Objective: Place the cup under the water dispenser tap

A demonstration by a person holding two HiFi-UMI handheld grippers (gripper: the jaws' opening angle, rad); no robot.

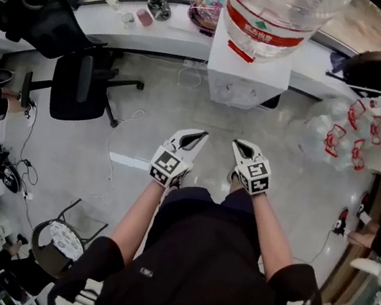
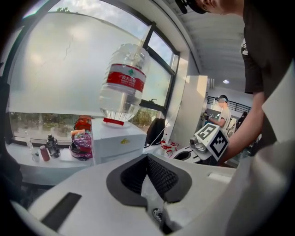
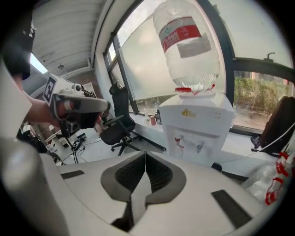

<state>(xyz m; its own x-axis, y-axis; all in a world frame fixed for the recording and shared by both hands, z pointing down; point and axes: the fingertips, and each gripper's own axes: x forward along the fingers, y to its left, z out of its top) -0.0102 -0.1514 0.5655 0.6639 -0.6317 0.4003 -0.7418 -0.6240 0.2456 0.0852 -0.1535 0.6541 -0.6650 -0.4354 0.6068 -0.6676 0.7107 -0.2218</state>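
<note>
The white water dispenser (image 1: 246,77) stands against the window ledge ahead, with a large clear bottle (image 1: 273,13) upside down on top. Its red tap (image 3: 177,139) and blue tap (image 3: 199,146) show in the right gripper view. A small reddish cup (image 1: 144,17) stands on the ledge left of the dispenser, far from both grippers. My left gripper (image 1: 194,137) and right gripper (image 1: 242,147) hang side by side over the floor, short of the dispenser. The left gripper (image 2: 147,159) and the right gripper (image 3: 145,154) are both shut with nothing between the pads.
A black office chair (image 1: 82,85) stands at the left, with a cable (image 1: 117,135) trailing over the floor. Several empty clear bottles (image 1: 343,135) lie at the right. A colourful bowl of packets (image 1: 206,1) and a dark bag (image 1: 377,68) sit on the ledge.
</note>
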